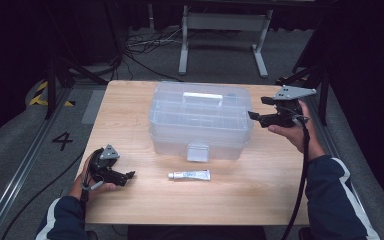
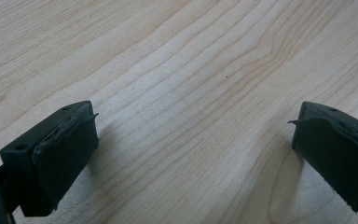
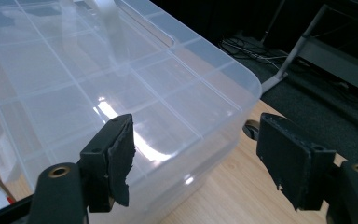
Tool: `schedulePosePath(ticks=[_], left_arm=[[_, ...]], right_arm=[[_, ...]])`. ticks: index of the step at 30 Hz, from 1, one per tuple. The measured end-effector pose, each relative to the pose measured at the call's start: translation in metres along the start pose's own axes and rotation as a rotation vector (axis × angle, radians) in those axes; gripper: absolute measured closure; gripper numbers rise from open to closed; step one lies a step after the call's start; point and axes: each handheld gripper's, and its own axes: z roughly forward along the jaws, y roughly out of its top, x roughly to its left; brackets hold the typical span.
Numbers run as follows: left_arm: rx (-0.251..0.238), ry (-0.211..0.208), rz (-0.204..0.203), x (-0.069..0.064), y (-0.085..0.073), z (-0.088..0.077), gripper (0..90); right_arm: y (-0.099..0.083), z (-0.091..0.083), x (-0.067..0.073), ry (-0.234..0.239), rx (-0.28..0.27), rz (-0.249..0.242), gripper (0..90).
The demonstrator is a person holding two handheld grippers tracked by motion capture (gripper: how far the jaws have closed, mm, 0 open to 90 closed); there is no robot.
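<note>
A clear plastic organiser box point(image 1: 200, 120) with a closed lid, a white handle and a front latch point(image 1: 198, 152) stands in the middle of the wooden table point(image 1: 260, 185). In front of it lies a small white tube point(image 1: 189, 175). My right gripper point(image 1: 258, 108) hovers open at the box's right end, jaws pointing left toward it; in the right gripper view the box lid point(image 3: 98, 88) lies beyond the open jaws point(image 3: 196, 158). My left gripper point(image 1: 129, 176) rests low on the table at the front left, open, with bare wood between its jaws point(image 2: 193, 140).
A white-legged frame point(image 1: 225, 35) and loose cables point(image 1: 140, 47) lie on the floor behind the table. A rail with a "4" marking point(image 1: 62, 141) runs along the left. Bare wood spreads around the tube and at the table's front right.
</note>
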Motion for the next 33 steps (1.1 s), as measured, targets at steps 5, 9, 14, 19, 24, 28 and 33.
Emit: schedulePosePath(ticks=[5,9,14,19,24,28,33], left_arm=[[0.0,0.0,-0.002,0.0,0.0,0.0,0.4],[-0.001,0.006,-0.007,-0.001,0.0,0.0,0.6],[-0.001,0.006,-0.008,-0.001,0.0,0.0,0.5],[-0.001,0.004,-0.007,-0.001,0.0,0.0,0.5],[-0.001,0.005,-0.007,-0.001,0.0,0.0,0.5],[-0.001,0.006,-0.008,-0.001,0.0,0.0,0.5],[-0.001,0.006,-0.007,-0.001,0.0,0.0,0.5]], right_arm=[[0.009,0.008,0.003,0.015,-0.003,-0.013,32.8],[0.022,0.017,0.009,0.046,-0.001,-0.033,34.6],[0.034,0.032,0.017,0.072,0.013,-0.055,35.7],[0.041,0.046,0.026,0.085,0.034,-0.089,35.5],[0.047,0.059,0.028,0.093,0.052,-0.087,36.0],[0.053,0.067,0.027,0.08,0.076,-0.098,38.5],[0.062,0.074,0.029,0.098,0.1,-0.102,45.0]])
